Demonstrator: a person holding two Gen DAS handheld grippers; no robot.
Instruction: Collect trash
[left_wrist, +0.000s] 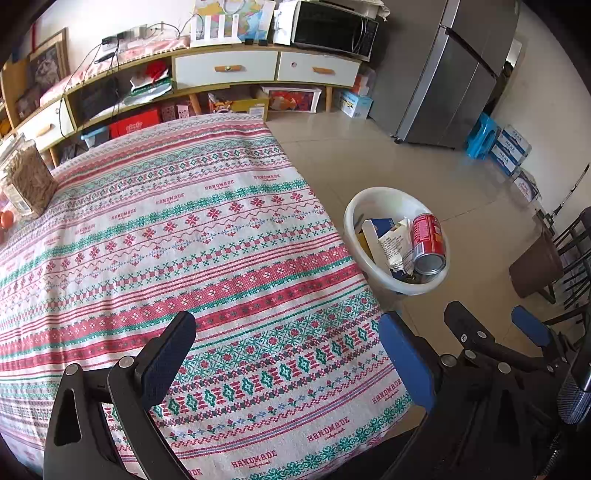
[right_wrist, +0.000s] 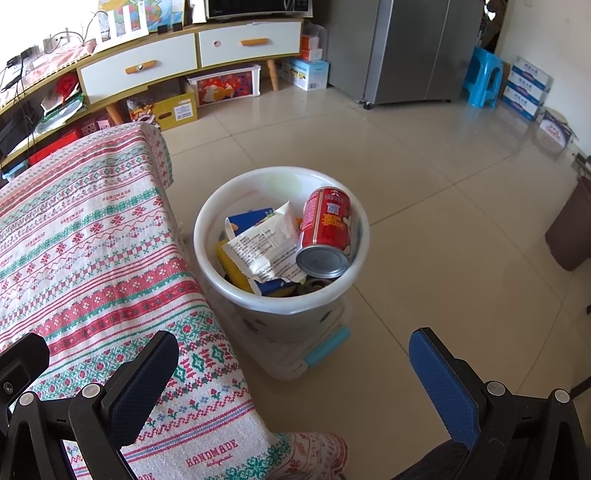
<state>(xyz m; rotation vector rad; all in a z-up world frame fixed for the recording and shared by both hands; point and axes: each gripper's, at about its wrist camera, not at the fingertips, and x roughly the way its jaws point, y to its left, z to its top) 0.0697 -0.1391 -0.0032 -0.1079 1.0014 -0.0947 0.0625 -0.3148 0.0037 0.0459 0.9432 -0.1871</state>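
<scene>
Looking along our left gripper (left_wrist: 291, 354), we see its jaws spread wide and empty over the patterned tablecloth (left_wrist: 184, 240). Our right gripper (right_wrist: 295, 387) is likewise wide apart with nothing between its blue pads, hovering past the table's corner above the tiled floor (right_wrist: 443, 184). The white bin (right_wrist: 207, 221) stands on the floor just beside the table, and in it lie a red can (right_wrist: 327, 229), a torn white wrapper (right_wrist: 266, 247) and a blue carton (right_wrist: 251, 218).
</scene>
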